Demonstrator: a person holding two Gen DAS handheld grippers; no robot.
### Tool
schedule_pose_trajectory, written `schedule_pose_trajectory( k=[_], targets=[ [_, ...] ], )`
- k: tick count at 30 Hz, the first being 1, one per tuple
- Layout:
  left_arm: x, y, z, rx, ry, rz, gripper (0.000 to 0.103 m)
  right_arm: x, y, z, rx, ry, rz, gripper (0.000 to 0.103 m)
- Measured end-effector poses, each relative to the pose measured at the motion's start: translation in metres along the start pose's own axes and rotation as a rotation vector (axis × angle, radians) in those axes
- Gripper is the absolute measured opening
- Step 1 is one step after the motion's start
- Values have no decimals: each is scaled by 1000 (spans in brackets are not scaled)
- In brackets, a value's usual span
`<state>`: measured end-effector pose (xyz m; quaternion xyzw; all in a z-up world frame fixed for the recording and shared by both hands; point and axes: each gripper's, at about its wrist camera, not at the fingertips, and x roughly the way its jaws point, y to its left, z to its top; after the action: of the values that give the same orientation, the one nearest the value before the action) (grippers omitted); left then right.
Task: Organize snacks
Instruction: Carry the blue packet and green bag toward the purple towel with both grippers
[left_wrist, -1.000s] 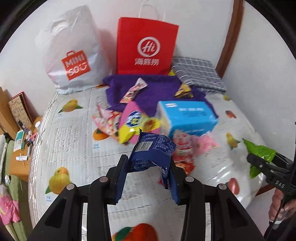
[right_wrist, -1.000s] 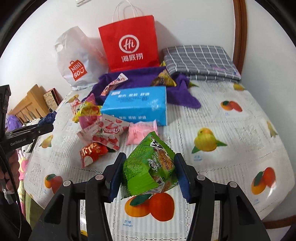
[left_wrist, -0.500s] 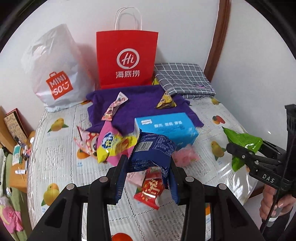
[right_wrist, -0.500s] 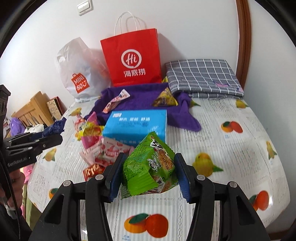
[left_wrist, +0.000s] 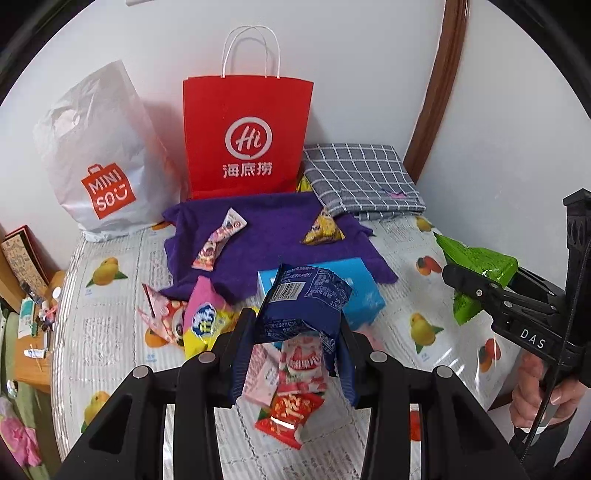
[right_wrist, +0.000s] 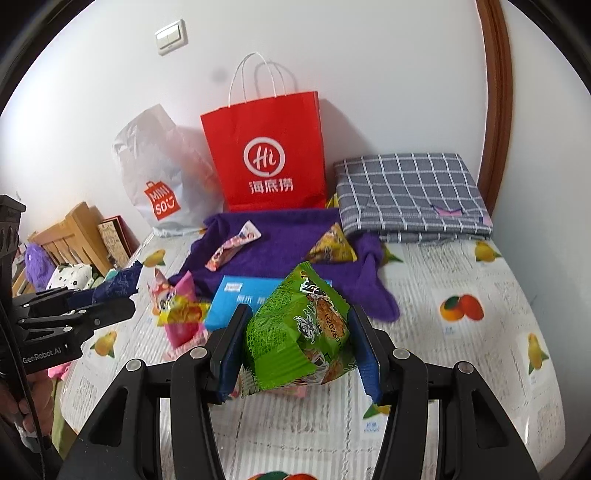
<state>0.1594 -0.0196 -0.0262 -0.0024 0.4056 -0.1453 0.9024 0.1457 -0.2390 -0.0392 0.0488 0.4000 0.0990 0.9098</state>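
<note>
My left gripper (left_wrist: 293, 354) is shut on a dark blue snack packet (left_wrist: 304, 302), held above the table. My right gripper (right_wrist: 299, 350) is shut on a green snack packet (right_wrist: 299, 332), also lifted; that same green packet (left_wrist: 476, 266) shows at the right of the left wrist view. Below lie loose snacks: a red packet (left_wrist: 286, 411), a pink-and-yellow packet (left_wrist: 205, 317), a twisted candy wrapper (left_wrist: 218, 243) and a yellow triangular packet (left_wrist: 321, 230) on a purple cloth (left_wrist: 269, 236). A red paper bag (left_wrist: 245, 136) and a white plastic bag (left_wrist: 99, 155) stand at the back wall.
A blue tissue box (left_wrist: 364, 291) lies mid-table on the fruit-print tablecloth (left_wrist: 110, 332). A folded grey checked cloth (left_wrist: 362, 177) sits back right beside a wooden door frame (left_wrist: 439, 85). A person's hand (left_wrist: 535, 391) holds the right tool. Wooden furniture (right_wrist: 70, 236) stands left.
Both grippers have risen and pulled back from the table with their packets still held. More of the wall and the two bags' tops has come into view.
</note>
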Motion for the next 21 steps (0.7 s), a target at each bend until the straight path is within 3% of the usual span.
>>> schedule_pose_trajectory(
  k=[21],
  targets=[
    [40, 25, 51, -38, 5, -1, 38, 65, -15, 55, -10, 3, 27, 53]
  ],
)
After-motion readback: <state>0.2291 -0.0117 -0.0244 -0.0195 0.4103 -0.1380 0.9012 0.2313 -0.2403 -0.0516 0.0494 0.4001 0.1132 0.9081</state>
